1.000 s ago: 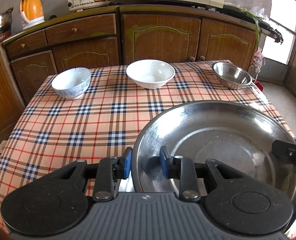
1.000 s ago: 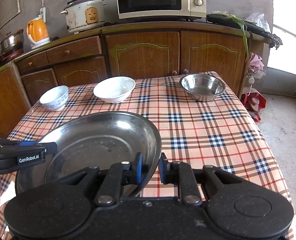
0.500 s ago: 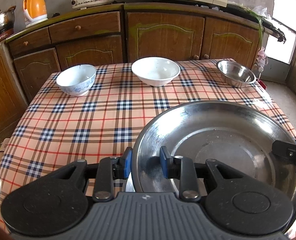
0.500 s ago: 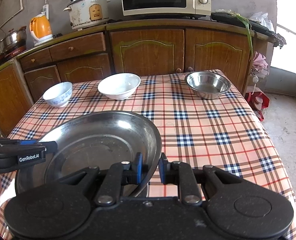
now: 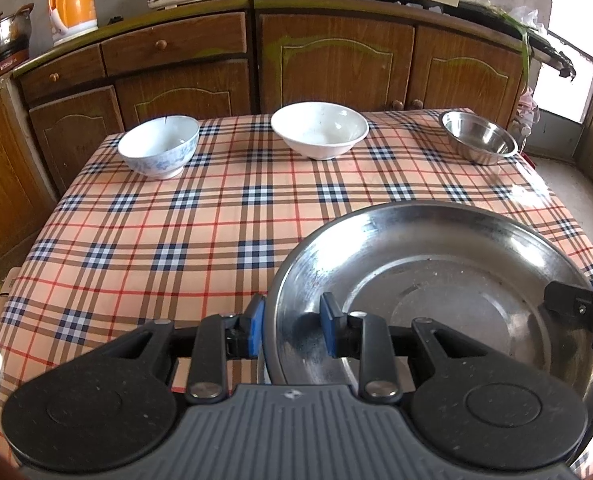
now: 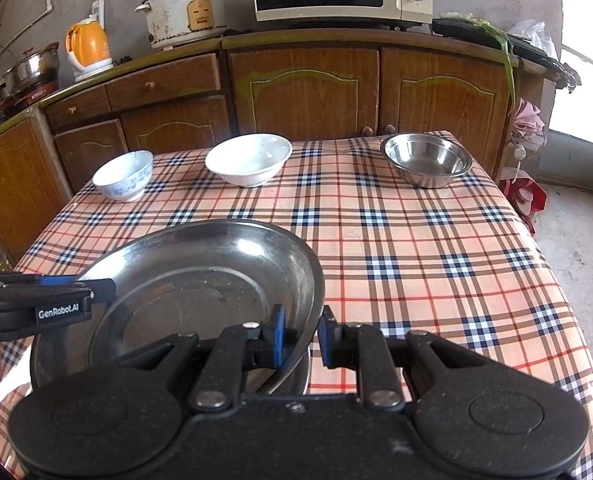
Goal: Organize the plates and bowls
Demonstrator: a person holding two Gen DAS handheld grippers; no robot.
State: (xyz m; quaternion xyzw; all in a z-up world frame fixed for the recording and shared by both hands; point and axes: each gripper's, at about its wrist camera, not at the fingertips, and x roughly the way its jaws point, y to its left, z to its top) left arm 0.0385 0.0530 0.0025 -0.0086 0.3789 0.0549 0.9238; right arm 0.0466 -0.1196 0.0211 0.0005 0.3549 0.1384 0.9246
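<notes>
Above the table (image 5: 216,216), both tongs, angled downward, clamp the steel plate's (image 5: 436,264) opposite rims.

Black claw (image 5: 290,330), blue pads (image 5: 255,330)

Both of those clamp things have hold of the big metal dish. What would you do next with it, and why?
Probably carry the large steel plate forward and set it on bare tablecloth. The left gripper and right gripper each pinch its rim on opposite sides, and it seems lifted, while three bowls wait along the far edge.
</notes>
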